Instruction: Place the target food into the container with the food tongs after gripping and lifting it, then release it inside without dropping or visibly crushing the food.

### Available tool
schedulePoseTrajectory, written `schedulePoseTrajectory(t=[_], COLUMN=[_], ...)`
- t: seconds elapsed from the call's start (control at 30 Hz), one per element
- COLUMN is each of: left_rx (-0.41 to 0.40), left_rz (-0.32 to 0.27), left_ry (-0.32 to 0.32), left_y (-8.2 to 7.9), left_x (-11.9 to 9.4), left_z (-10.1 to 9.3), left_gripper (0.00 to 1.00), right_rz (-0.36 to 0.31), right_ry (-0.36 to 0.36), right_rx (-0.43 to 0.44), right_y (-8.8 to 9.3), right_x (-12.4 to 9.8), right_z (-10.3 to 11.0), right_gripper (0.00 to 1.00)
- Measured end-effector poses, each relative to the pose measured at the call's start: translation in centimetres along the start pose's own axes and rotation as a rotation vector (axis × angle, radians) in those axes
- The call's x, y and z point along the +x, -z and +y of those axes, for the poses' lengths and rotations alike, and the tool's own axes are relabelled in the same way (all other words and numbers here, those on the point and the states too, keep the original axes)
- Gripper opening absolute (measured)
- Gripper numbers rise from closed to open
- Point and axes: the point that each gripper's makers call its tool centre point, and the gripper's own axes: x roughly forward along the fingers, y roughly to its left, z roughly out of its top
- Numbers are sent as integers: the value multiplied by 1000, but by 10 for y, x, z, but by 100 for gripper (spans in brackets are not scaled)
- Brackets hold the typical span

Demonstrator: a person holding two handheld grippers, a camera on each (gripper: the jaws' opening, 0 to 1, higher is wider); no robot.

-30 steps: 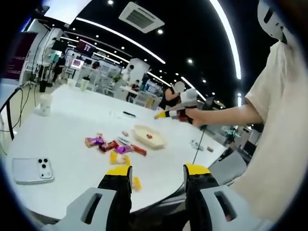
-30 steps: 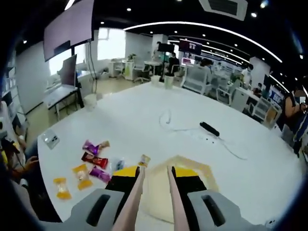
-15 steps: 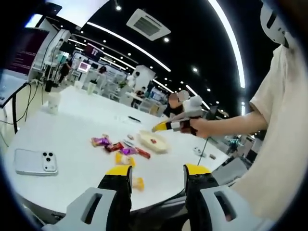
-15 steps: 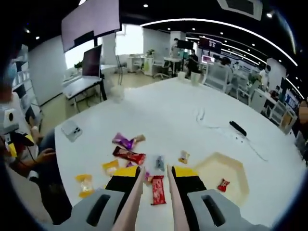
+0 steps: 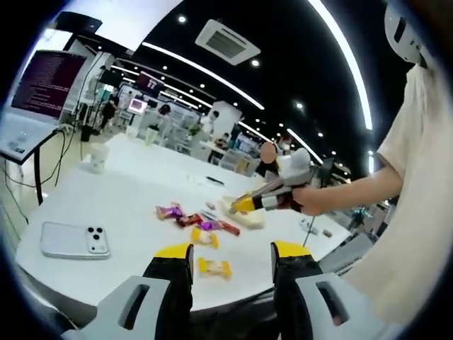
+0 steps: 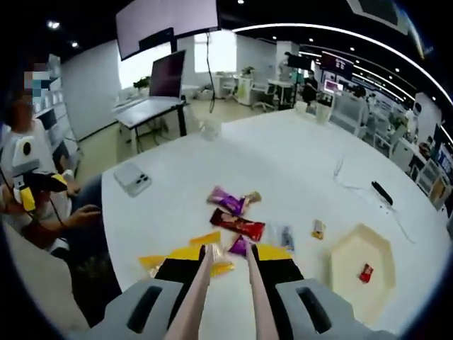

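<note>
Bright ceiling strips light an open office around a big white table (image 6: 212, 170) scattered with wrapped snacks.

Over the last second the right gripper (image 6: 226, 258), holding pale food tongs (image 6: 200, 283) between its nearly closed jaws, has swung away from the cream hexagonal tray (image 6: 361, 273). A second ago the tong tips sat over the tray; now they hang over the loose wrappers: a yellow packet (image 6: 202, 239) just ahead, a purple one (image 6: 238, 246) beside it, a red bar (image 6: 239, 227) beyond. One small red candy (image 6: 365, 273) already lies in the tray, so my guess is that one drop is finished and the next pick is being lined up. The tong arms stand slightly apart with nothing between them.

From the left gripper view, the left gripper (image 5: 232, 262) waits low at the table edge, jaws apart and empty, with a yellow packet (image 5: 214, 268) on the table just ahead. That view shows the right gripper (image 5: 269, 200) from the side, reaching over the snack pile, which its own camera cannot give. Only the right gripper view looks down into the tray. A phone (image 5: 74, 240) lies well apart from the snacks.
</note>
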Motion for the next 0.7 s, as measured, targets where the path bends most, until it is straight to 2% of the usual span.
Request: schedulePoseTrajectory(t=[0.33,0.53,0.7], left_rx=[22,6,-1], left_rz=[-8,-11,-7], left_ry=[-1,-25,-39], left_y=[-9,-3,1], left_x=[0,-7,-12], left_z=[3,7,2], left_gripper=[42,42,43], right_rz=[1,16,26], right_ry=[-12,-26,-44], right_rx=[18,10,2], right_y=[7,10,12], right_x=[-1,0,4], right_z=[14,22,29], right_gripper=[25,25,25])
